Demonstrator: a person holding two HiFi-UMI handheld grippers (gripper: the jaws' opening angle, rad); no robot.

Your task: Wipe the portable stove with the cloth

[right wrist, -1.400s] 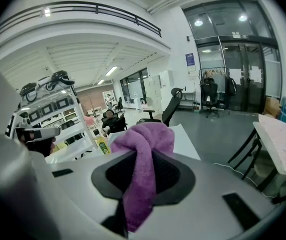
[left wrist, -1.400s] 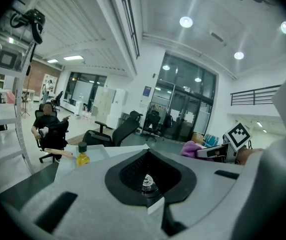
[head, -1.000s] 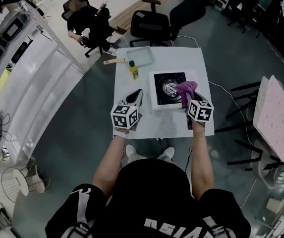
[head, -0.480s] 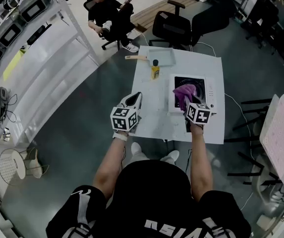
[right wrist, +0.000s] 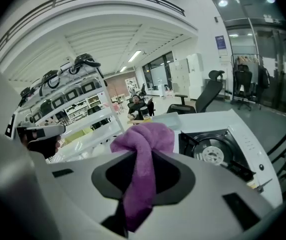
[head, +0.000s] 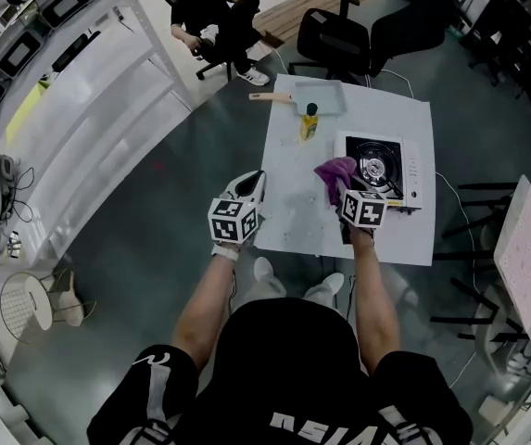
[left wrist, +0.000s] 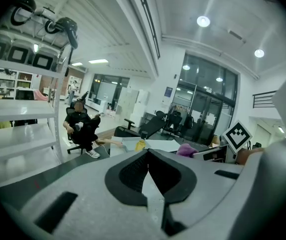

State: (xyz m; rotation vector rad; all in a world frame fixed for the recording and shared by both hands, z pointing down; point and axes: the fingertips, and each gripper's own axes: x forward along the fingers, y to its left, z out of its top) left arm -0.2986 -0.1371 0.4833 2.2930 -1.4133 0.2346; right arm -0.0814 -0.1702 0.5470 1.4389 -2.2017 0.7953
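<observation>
Jaws of right gripper (right wrist: 142,181) pinch cloth (right wrist: 146,136), beside portable stove (right wrist: 217,153).

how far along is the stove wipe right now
Done: the purple cloth is picked up, clamped in the right gripper. In hand: in the head view the cloth sits at the left edge of the portable stove, short of the burner. Left: the wiping itself; whether any pass was made can't be told. The left gripper is shut and empty.

1. On the table (head: 288,213): one portable stove (head: 379,168), one yellow bottle (head: 309,122), one tray (head: 321,97).
2. Near the table: one cloth (head: 336,171) and my two grippers, the left gripper (head: 255,181) and the right gripper (head: 344,193).
3. Beyond the table: one seated person (head: 211,12).
</observation>
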